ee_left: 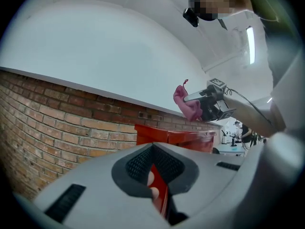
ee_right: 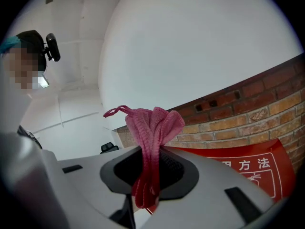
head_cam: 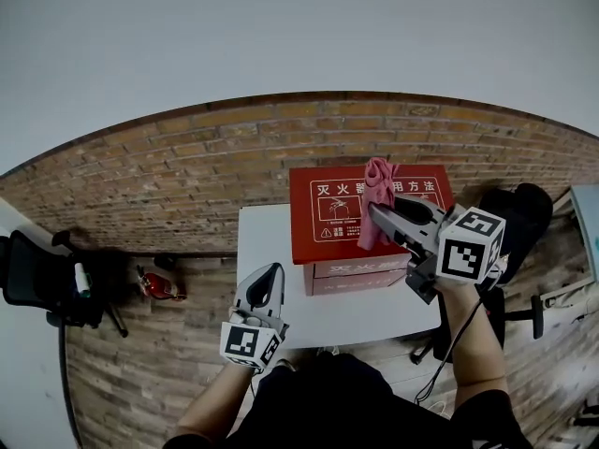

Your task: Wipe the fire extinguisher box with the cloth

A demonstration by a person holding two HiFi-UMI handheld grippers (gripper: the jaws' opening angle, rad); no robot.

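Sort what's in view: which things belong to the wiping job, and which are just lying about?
Job:
- fire extinguisher box
- pink cloth, clamped in the right gripper
- white table under the box

Lying about:
- small red extinguisher on the floor
- black chair at left
- second black chair at right

Head view looks steeply down over left tongs (head_cam: 270,274) and right tongs (head_cam: 377,211). Gripper views look along their own jaws. All three share the box (head_cam: 328,204) beyond the tongs.
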